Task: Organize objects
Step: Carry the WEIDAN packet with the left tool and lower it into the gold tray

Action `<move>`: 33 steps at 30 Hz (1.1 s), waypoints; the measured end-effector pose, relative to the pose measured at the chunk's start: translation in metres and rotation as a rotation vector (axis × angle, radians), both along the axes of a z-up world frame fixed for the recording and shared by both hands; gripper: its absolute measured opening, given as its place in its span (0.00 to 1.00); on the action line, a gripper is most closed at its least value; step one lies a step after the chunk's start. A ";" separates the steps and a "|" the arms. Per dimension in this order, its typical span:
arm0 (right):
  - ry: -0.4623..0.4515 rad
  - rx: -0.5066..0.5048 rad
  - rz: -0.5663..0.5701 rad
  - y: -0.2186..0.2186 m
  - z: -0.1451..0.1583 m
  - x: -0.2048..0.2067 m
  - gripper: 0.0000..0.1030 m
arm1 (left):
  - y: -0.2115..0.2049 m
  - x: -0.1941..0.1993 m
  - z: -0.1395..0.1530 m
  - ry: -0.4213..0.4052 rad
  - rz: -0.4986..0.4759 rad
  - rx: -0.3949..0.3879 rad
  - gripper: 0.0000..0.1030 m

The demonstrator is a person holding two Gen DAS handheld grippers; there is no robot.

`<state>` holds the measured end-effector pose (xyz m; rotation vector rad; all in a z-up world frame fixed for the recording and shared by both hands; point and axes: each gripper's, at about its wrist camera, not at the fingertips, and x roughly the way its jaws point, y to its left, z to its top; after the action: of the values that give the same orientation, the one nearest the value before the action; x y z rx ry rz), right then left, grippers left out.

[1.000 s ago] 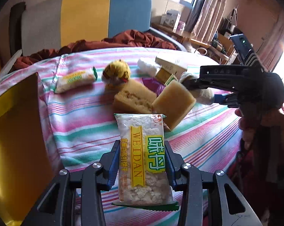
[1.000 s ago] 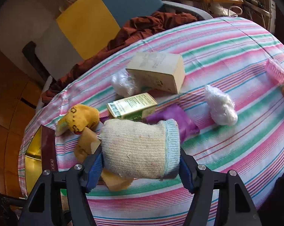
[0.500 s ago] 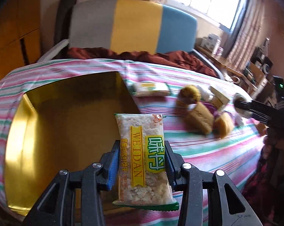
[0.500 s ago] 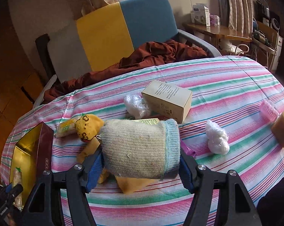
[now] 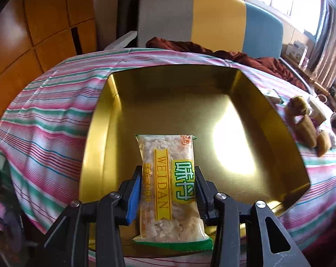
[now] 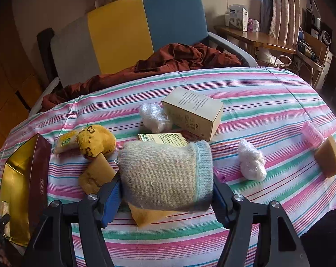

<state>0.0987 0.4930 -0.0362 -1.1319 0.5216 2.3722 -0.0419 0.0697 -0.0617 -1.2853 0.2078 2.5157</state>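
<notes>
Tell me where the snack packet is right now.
In the left wrist view, the snack packet is clamped in the left gripper, held over the near side of the gold box.

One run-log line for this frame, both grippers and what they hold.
left gripper: shut on snack packet, over gold box | right gripper: shut on knitted sock, above striped tablecloth
</notes>
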 end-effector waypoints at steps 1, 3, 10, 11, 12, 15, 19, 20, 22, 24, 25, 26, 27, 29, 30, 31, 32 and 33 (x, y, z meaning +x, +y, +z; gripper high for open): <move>-0.006 0.000 -0.002 0.000 -0.001 0.000 0.68 | -0.003 -0.002 -0.002 0.002 0.002 -0.016 0.42; -0.014 0.003 -0.005 0.001 -0.002 0.000 0.68 | -0.007 -0.005 -0.009 -0.002 0.005 -0.041 0.42; -0.048 0.016 -0.024 0.002 -0.006 -0.002 0.68 | -0.018 -0.002 -0.020 -0.001 0.037 -0.048 0.58; -0.049 0.018 -0.029 0.003 -0.006 -0.001 0.68 | -0.020 0.000 -0.019 0.002 0.038 -0.031 0.58; -0.049 0.020 -0.034 0.003 -0.006 -0.001 0.68 | -0.022 0.001 -0.017 0.006 0.042 -0.018 0.58; -0.059 0.027 -0.049 0.005 -0.006 0.000 0.68 | -0.028 0.005 -0.011 0.025 0.067 0.015 0.58; -0.047 0.070 -0.082 0.005 0.001 0.004 0.68 | -0.042 0.010 0.007 0.059 0.116 0.090 0.61; -0.038 0.108 -0.093 0.002 0.006 0.006 0.68 | -0.045 0.011 0.012 0.070 0.128 0.107 0.62; -0.001 0.182 -0.092 -0.007 0.021 0.008 0.68 | -0.050 0.012 0.021 0.089 0.141 0.128 0.65; 0.043 0.232 -0.075 -0.022 0.035 0.010 0.68 | -0.053 0.013 0.028 0.106 0.147 0.131 0.67; 0.067 0.225 -0.049 -0.030 0.041 0.008 0.68 | -0.055 0.013 0.030 0.113 0.153 0.135 0.67; 0.086 0.201 -0.003 -0.040 0.045 0.005 0.68 | -0.057 0.013 0.032 0.115 0.155 0.142 0.68; 0.099 0.167 0.059 -0.053 0.048 0.000 0.68 | -0.058 0.014 0.032 0.116 0.158 0.146 0.69; 0.108 0.117 0.183 -0.084 0.048 -0.014 0.68 | -0.061 0.015 0.031 0.114 0.165 0.150 0.69; 0.106 0.098 0.247 -0.102 0.047 -0.022 0.68 | -0.062 0.015 0.030 0.109 0.165 0.152 0.69; 0.104 0.079 0.310 -0.121 0.045 -0.030 0.68 | -0.063 0.016 0.029 0.105 0.167 0.154 0.70; 0.102 0.064 0.367 -0.140 0.043 -0.038 0.68 | -0.065 0.017 0.029 0.103 0.171 0.155 0.70; 0.097 0.048 0.427 -0.159 0.041 -0.046 0.68 | -0.066 0.018 0.028 0.103 0.175 0.156 0.70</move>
<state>0.0527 0.3340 0.0047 -1.2079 0.2706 2.7962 -0.0241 0.0034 -0.0338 -1.1596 -0.0816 2.6855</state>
